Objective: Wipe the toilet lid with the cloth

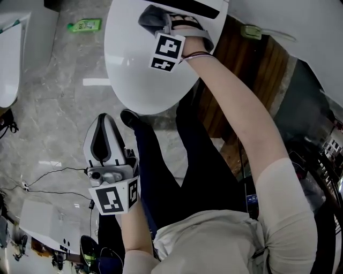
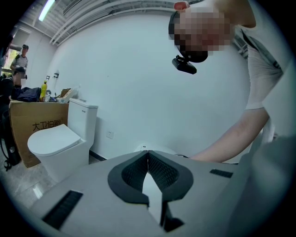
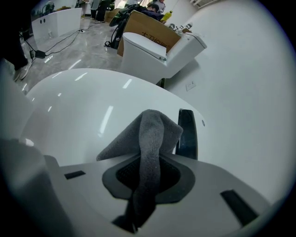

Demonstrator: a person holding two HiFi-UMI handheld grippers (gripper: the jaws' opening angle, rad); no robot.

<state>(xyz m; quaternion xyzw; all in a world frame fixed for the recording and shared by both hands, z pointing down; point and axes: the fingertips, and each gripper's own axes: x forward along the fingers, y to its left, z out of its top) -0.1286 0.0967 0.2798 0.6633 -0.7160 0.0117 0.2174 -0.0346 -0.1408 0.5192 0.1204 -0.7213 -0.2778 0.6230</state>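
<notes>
Head view: my right gripper (image 1: pixel 158 21) holds the crumpled grey fabric cloth (image 1: pixel 151 16) on the glossy white oval toilet lid (image 1: pixel 134 69), at its far end, probably to start a stroke. My left gripper (image 1: pixel 103 120) hangs aside over the floor, out of the way.
Left gripper view: jaws together, nothing between.
Right gripper view: jaws clamped on the cloth, loose fold fanned ahead to meet the lid.

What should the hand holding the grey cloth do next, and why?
Probably pull the right gripper slowly back toward the person, with the cloth pressed on the toilet lid. Its fingers are shut on the cloth right beside the black hinge at the lid's far end, so nearly all the white lid lies on the near side, and one pull would likely cover the most of it.
</notes>
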